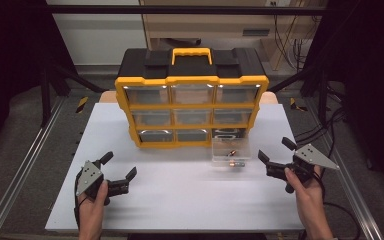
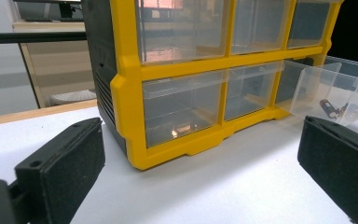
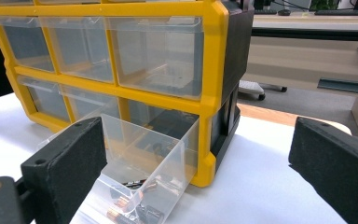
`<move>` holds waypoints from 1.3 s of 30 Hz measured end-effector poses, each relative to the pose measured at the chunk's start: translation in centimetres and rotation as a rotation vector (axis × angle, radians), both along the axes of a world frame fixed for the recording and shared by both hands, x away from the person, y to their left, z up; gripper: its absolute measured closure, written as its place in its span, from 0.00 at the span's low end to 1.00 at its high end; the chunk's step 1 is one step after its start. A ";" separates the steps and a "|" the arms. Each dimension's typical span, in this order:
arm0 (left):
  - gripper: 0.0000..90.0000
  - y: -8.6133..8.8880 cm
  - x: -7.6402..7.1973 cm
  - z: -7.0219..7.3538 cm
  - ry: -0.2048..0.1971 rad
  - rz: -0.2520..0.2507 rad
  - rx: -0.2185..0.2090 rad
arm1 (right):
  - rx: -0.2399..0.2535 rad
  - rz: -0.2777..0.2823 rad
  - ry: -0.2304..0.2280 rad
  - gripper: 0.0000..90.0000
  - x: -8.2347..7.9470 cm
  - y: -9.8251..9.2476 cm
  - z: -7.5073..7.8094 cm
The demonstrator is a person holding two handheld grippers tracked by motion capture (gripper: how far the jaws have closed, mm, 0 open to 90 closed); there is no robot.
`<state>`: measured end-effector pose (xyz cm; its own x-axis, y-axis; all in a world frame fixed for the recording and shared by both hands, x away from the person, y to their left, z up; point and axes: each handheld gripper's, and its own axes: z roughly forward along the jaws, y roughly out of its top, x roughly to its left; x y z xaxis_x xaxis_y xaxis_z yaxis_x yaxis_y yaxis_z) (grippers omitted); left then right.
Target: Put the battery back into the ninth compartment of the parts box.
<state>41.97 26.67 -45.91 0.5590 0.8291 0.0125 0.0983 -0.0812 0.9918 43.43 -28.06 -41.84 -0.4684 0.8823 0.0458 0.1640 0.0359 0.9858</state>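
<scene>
High view, left to right: left gripper (image 1: 118, 165) rests on the white table (image 1: 180, 195), jaws spread wide, holding nothing; a clear drawer (image 1: 231, 150) with small batteries (image 1: 236, 163) sticks out of the yellow organizer (image 1: 191, 107); right gripper (image 1: 274, 151) sits just beside it, gaping, empty.

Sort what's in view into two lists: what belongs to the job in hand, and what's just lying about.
Belongs to the job:
- pulled-out clear drawer, bottom right slot
- batteries in that drawer
- yellow organizer
- left gripper and right gripper, both open, apart from the drawer

Just lying about:
- closed drawers, the other eight
- white table
- cables on the floor
</scene>
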 end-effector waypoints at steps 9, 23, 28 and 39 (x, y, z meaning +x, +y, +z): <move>0.01 0.0 0.0 0.0 0.001 -0.002 0.001 | -0.005 0.010 -0.005 0.04 -0.4 -0.3 -0.7; 0.01 0.1 0.0 0.0 0.002 -0.006 -0.008 | -0.003 0.022 -0.028 0.05 -1.0 -0.7 -1.8; 0.01 0.1 -0.1 0.0 0.003 -0.009 -0.007 | 0.000 0.023 -0.028 0.05 -1.1 -0.7 -2.1; 0.01 0.0 -0.1 0.0 0.004 -0.017 -0.012 | 0.005 0.044 -0.030 0.05 -1.1 -0.3 -3.2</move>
